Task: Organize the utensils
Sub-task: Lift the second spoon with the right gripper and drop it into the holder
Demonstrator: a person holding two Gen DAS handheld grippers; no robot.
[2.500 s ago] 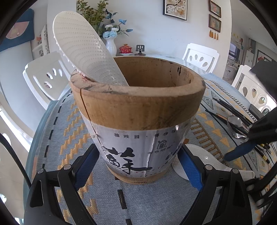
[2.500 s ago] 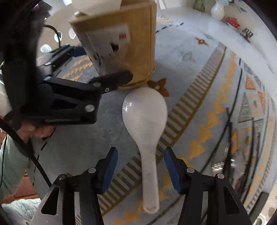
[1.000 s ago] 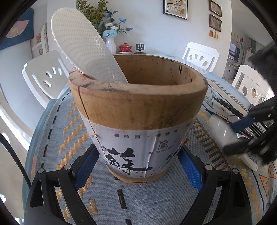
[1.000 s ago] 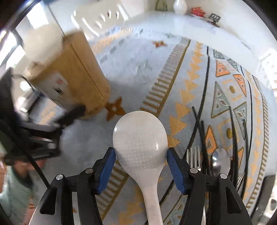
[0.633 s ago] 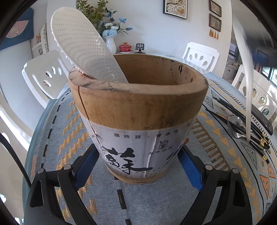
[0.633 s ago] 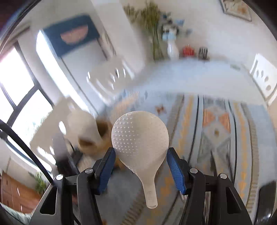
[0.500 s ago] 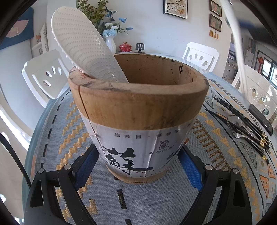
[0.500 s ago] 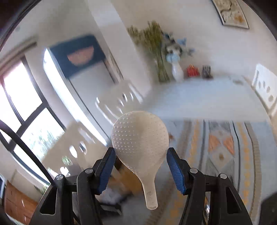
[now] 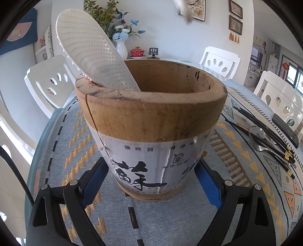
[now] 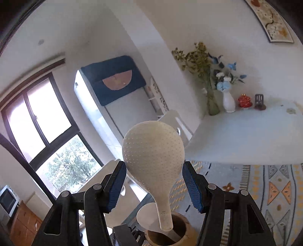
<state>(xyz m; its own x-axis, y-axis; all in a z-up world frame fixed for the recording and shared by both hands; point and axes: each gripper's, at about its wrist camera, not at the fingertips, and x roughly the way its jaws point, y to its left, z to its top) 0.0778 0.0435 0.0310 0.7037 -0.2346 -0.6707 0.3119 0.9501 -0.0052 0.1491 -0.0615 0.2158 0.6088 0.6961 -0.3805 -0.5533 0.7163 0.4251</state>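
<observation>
A wooden utensil holder [image 9: 151, 121] with a printed label stands on the patterned cloth. My left gripper [image 9: 151, 176] is shut on its base, one blue pad on each side. One white dimpled rice paddle [image 9: 89, 51] leans inside it against the left rim. My right gripper [image 10: 153, 181] is high above the table, shut on the head of a second white rice paddle [image 10: 151, 151]. Its handle hangs down over the mouth of the holder [image 10: 181, 232], where the first paddle [image 10: 145, 215] shows. A blurred handle tip [image 9: 186, 13] appears at the top of the left wrist view.
Black chopsticks [image 9: 269, 132], a metal spoon [image 9: 257, 132] and a flat black device [image 9: 284, 128] lie on the cloth right of the holder. White chairs [image 9: 49, 85] ring the table. A vase of flowers [image 10: 228, 102] stands at the far edge.
The right gripper has lifted the paddle off the cloth and swung it upward, so its handle now hangs over the holder. The left gripper and holder have not moved.
</observation>
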